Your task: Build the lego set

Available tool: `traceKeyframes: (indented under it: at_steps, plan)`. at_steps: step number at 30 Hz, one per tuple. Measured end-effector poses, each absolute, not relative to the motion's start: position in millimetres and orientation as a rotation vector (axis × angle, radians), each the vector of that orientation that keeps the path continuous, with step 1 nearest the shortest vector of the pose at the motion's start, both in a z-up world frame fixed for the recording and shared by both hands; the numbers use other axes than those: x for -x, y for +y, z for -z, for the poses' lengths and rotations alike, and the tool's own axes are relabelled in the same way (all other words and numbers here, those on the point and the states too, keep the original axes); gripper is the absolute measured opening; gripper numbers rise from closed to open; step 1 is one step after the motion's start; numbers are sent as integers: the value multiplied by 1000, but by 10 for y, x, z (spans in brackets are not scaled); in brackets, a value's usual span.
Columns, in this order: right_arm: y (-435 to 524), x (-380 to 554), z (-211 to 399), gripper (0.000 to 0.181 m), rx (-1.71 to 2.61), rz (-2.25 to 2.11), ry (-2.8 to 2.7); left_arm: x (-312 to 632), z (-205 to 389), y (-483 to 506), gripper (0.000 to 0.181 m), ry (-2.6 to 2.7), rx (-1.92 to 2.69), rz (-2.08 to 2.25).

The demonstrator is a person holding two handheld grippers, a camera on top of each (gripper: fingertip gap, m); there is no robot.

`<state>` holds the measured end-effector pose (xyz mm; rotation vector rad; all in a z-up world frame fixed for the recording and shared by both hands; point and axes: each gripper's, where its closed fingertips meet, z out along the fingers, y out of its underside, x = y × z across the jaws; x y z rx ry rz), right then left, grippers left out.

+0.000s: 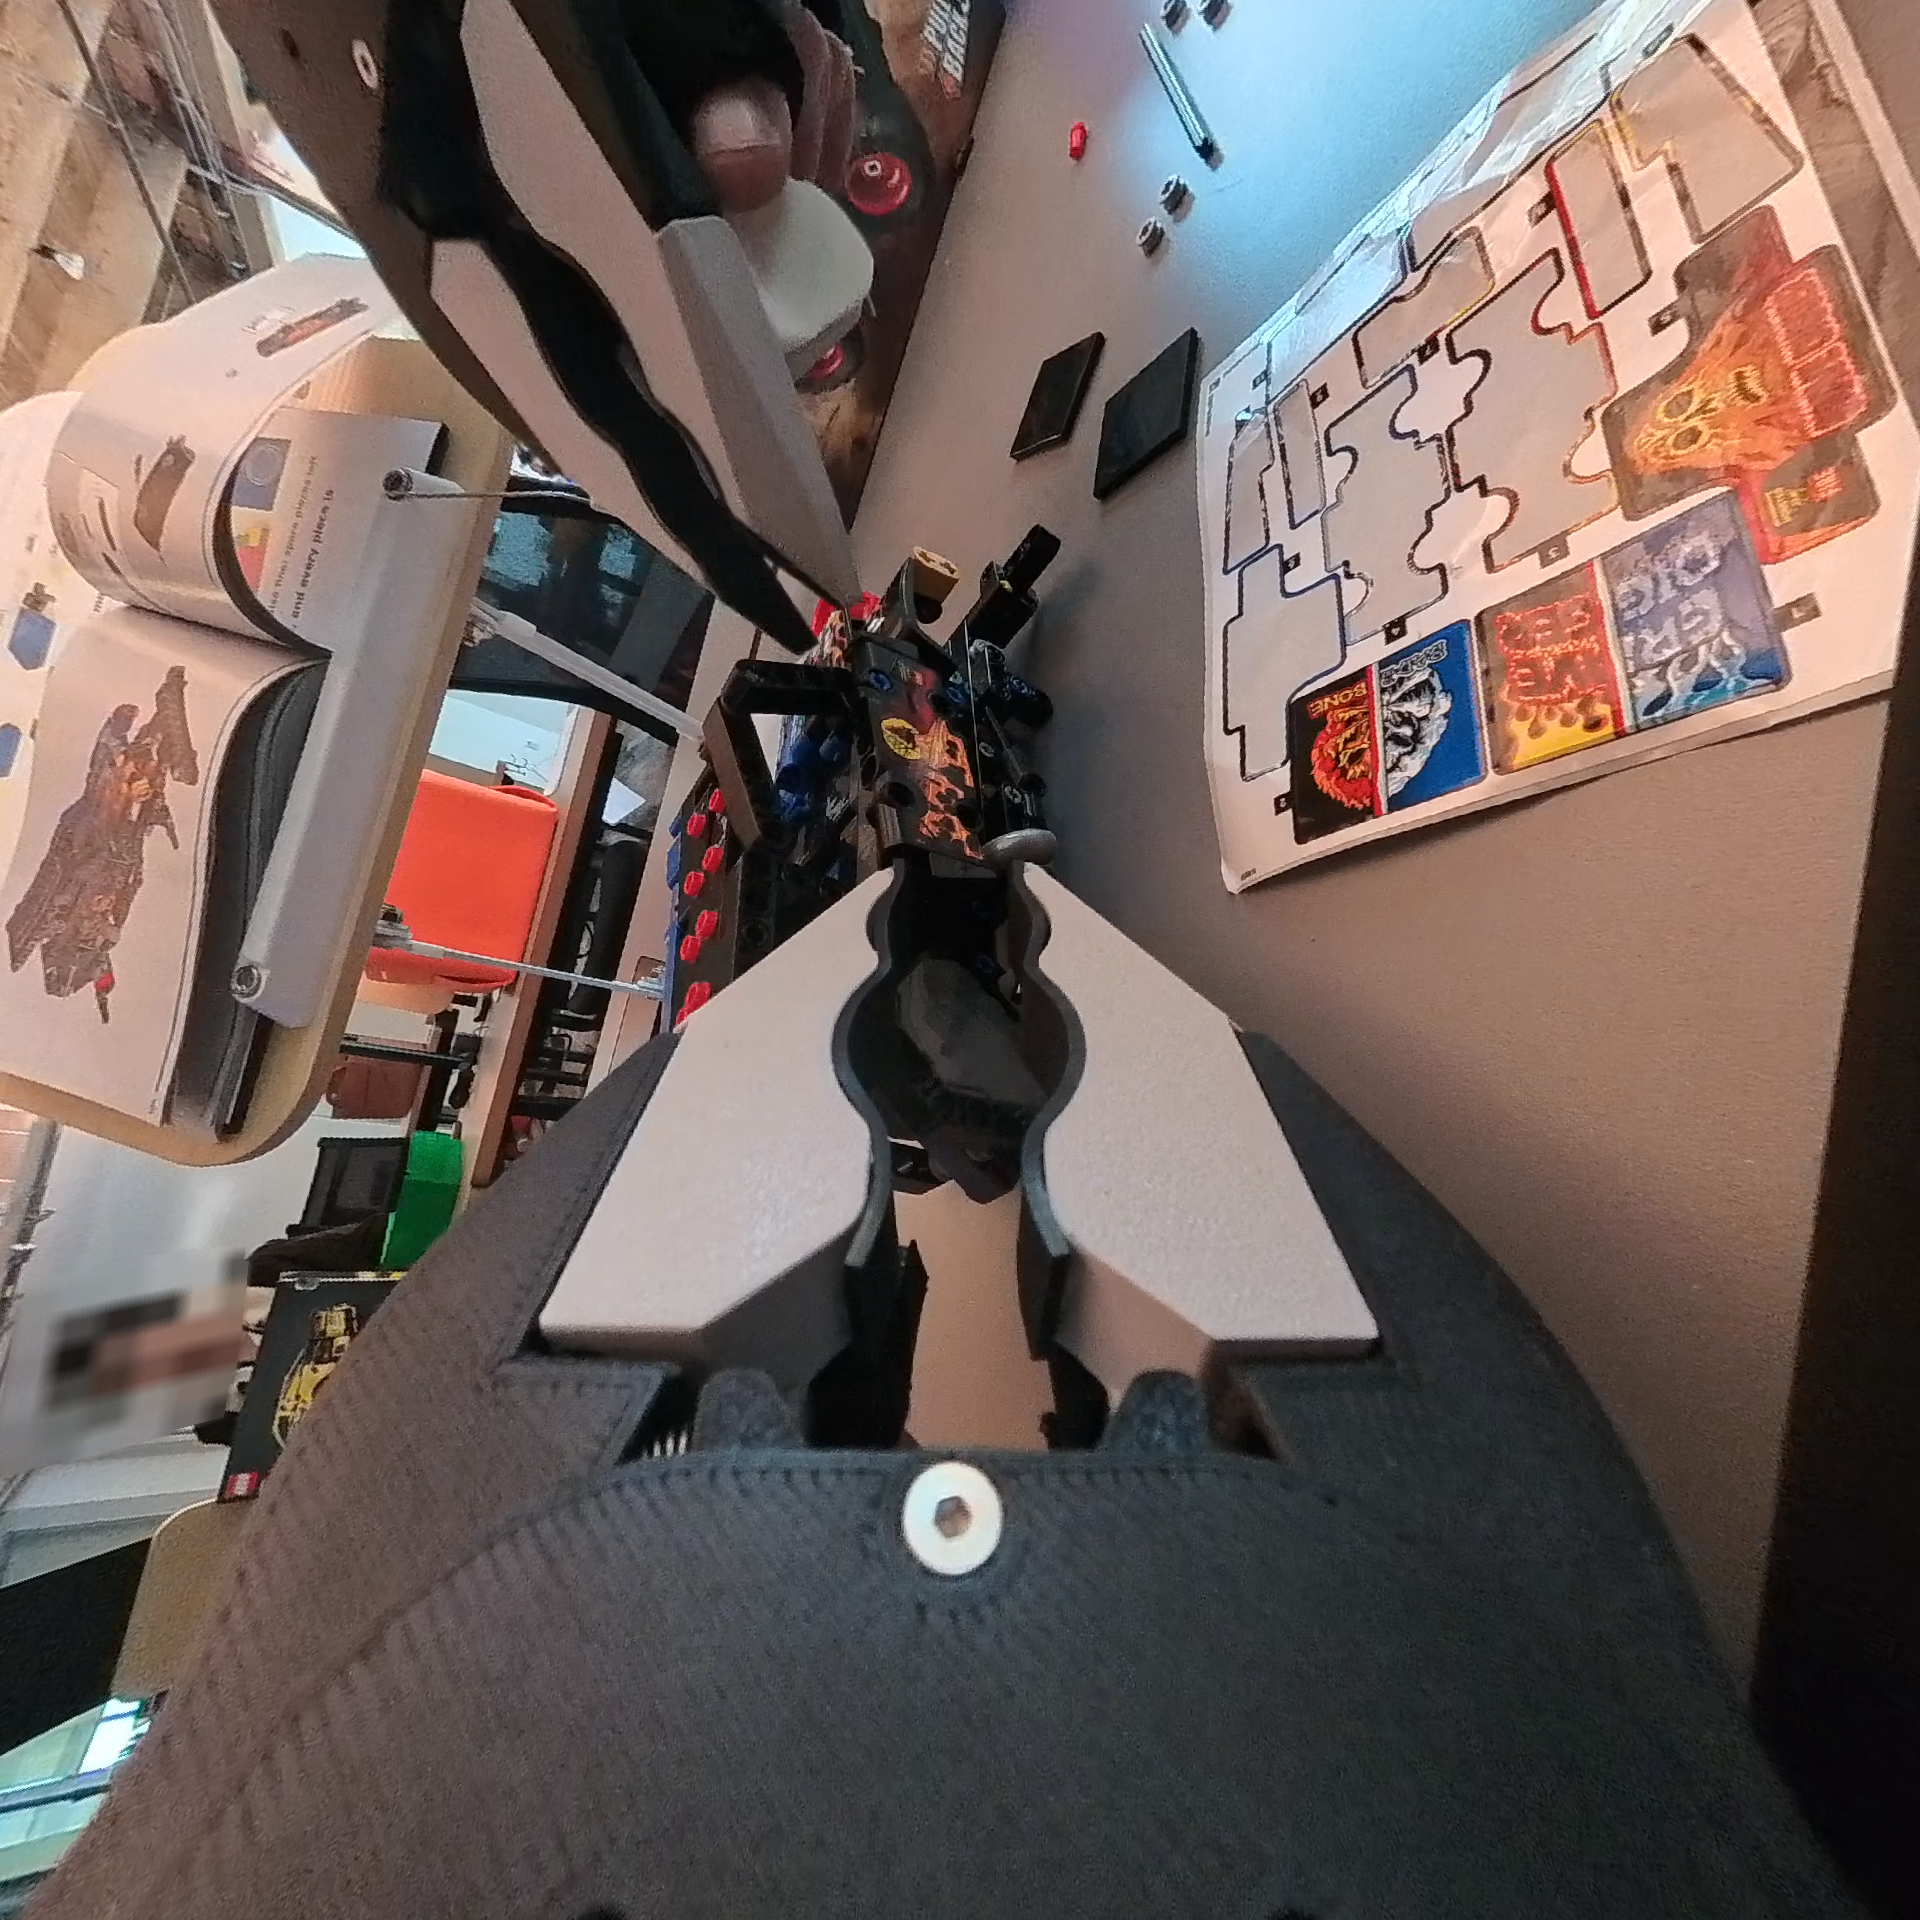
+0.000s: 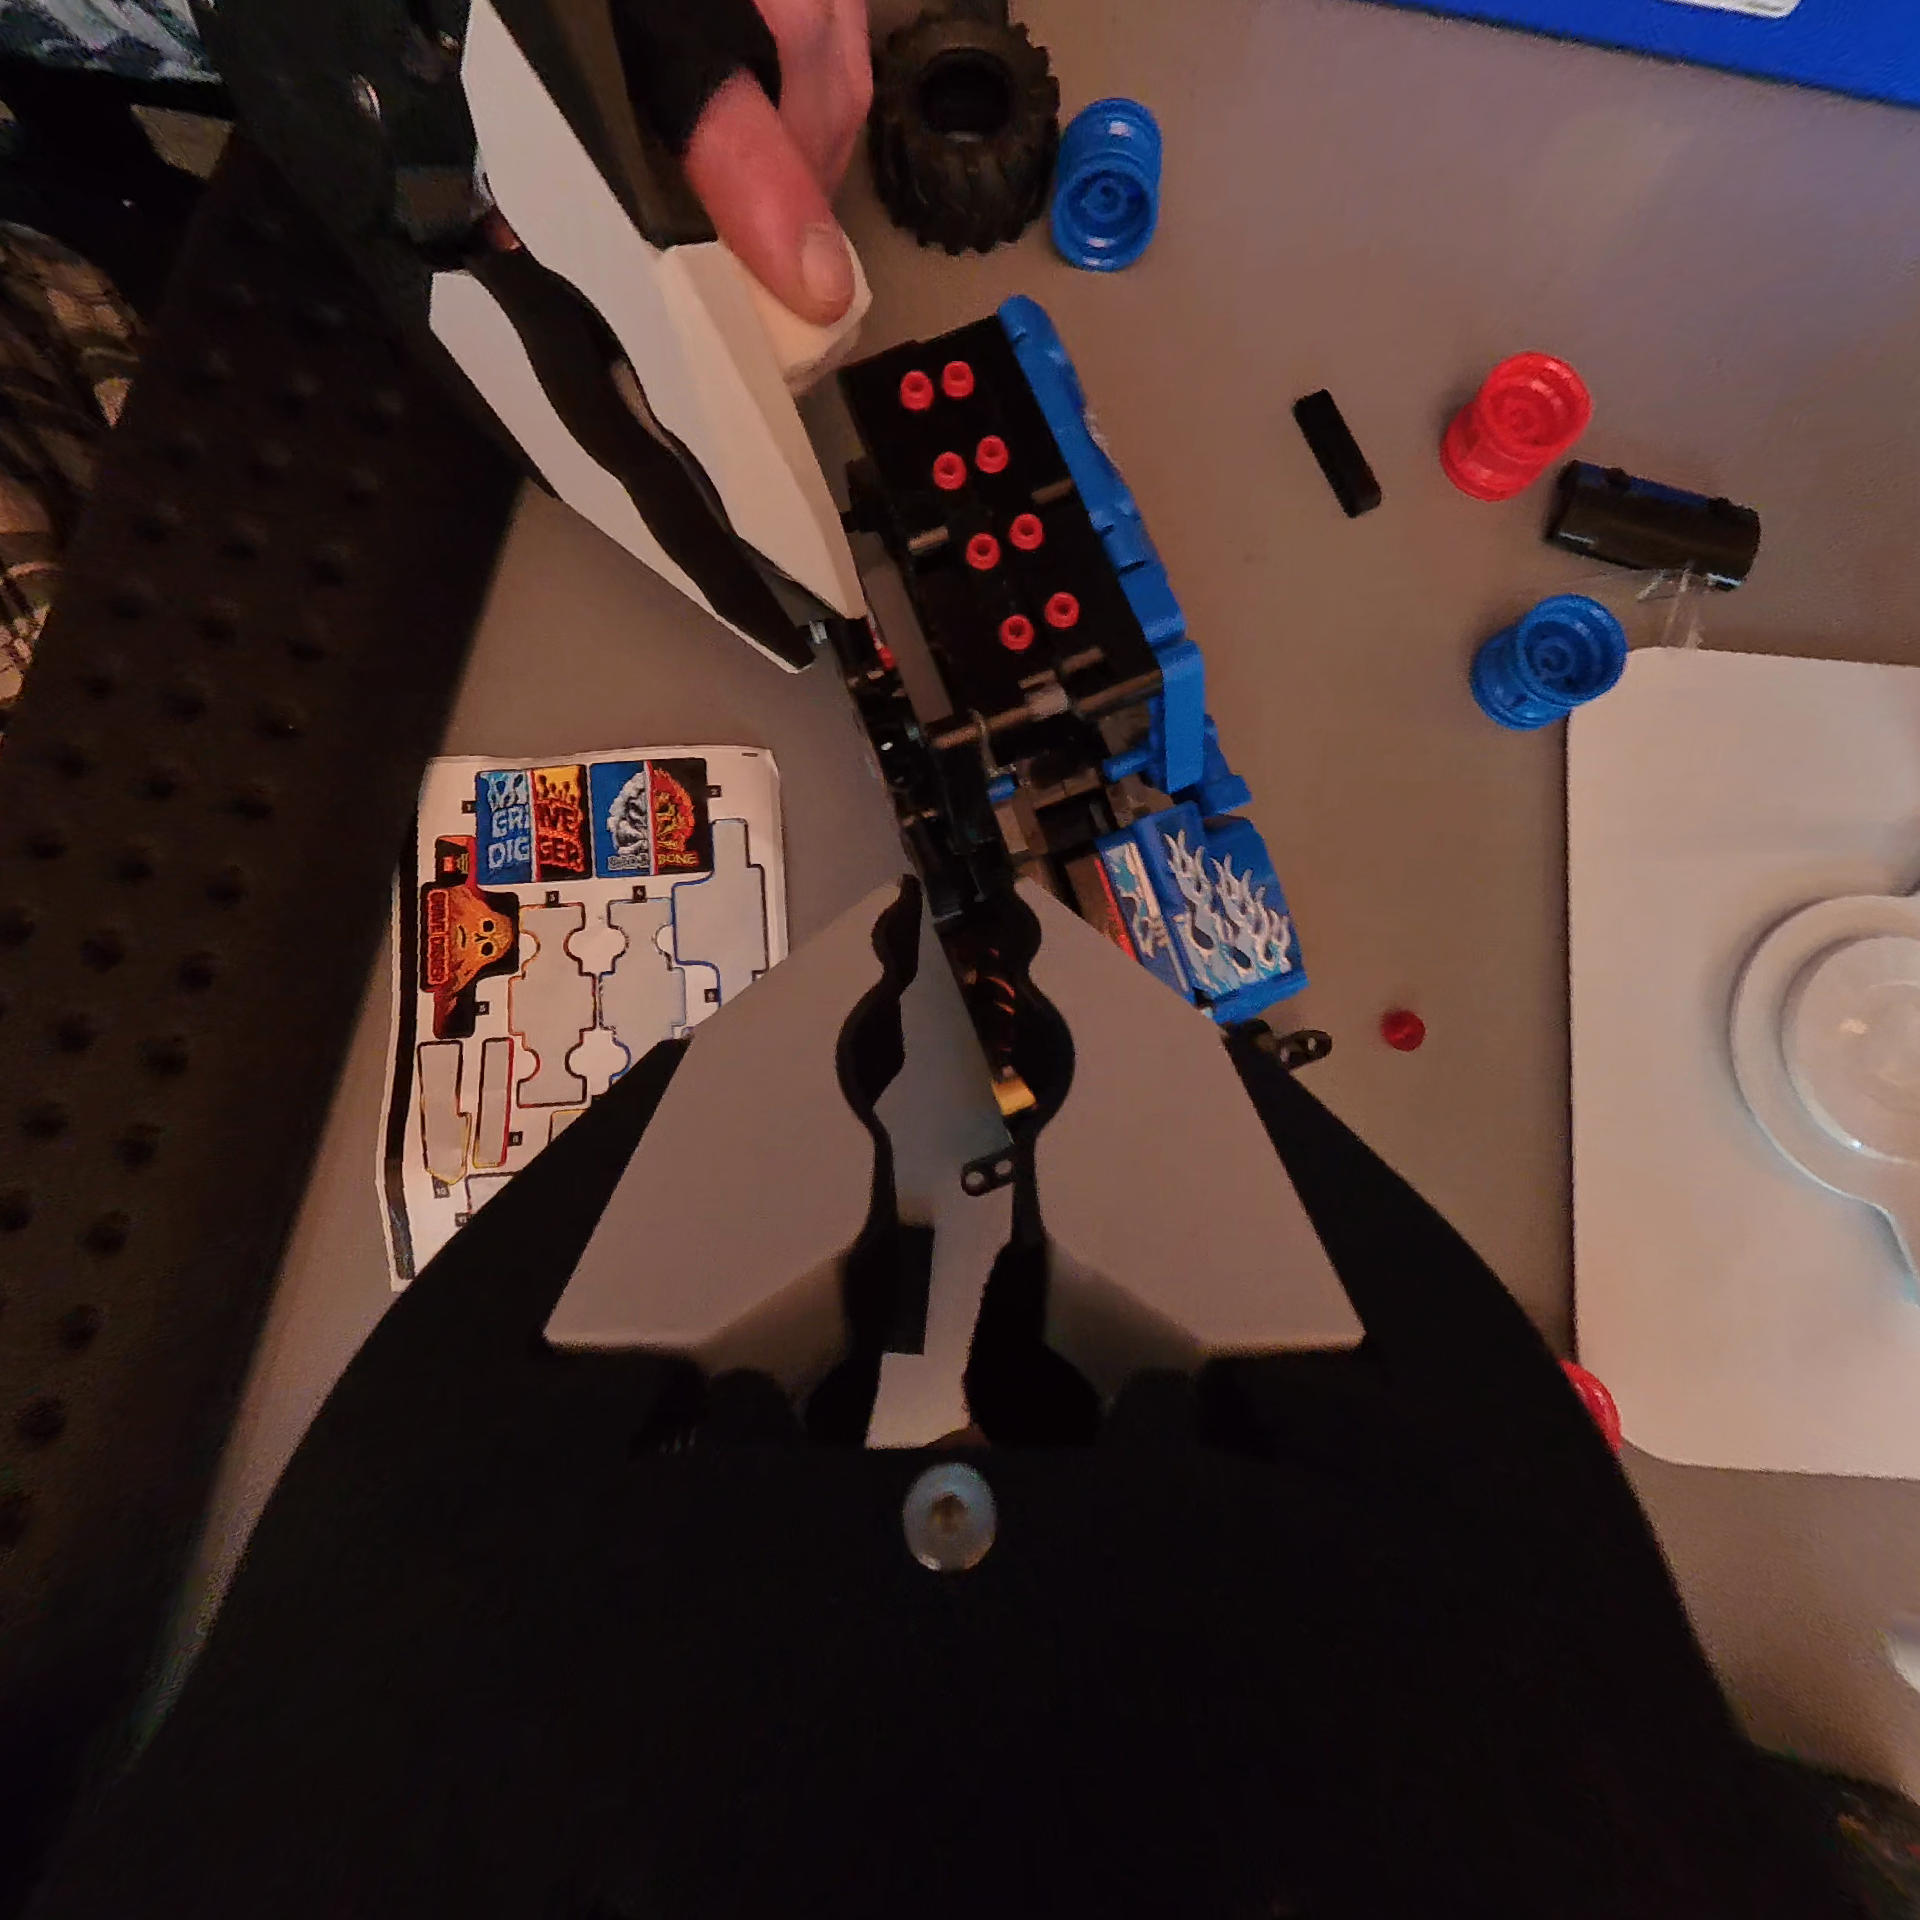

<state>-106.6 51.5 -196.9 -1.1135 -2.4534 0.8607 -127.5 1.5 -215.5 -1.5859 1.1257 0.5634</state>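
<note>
Blue wheel hubs (image 2: pixel 1107 187) beside black tyre (image 2: pixel 961 125)

Left view bright, fisheye-bent; right view dim, reddish, perhaps underexposed.

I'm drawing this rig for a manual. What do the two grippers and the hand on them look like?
Both grippers match. The left gripper and right gripper each have a black ribbed printed body with a silver hex screw at its centre, and two pale grey wedge fingers with wavy, scalloped dark inner edges. The hand on the far gripper wears a black fingerless glove.
</note>
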Motion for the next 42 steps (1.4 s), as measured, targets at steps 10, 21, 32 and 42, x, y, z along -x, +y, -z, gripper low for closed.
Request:
traceKeyframes:
  at_steps: [10,21,32,42]
  plan:
    - [427,1098,2106,6,1078,-831,-2493,1296,2146,-1,16,1109,1584,-555]
    - [424,1117,2111,6,1087,-881,-2485,1404,1977,-50,26,1030,1532,-616]
    - [406,1130,2113,5,1080,-894,-2486,1793,2067,130,64,800,1718,-587]
    - [366,1124,2113,5,1070,-908,-2495,1801,2067,148,64,760,1727,-556]
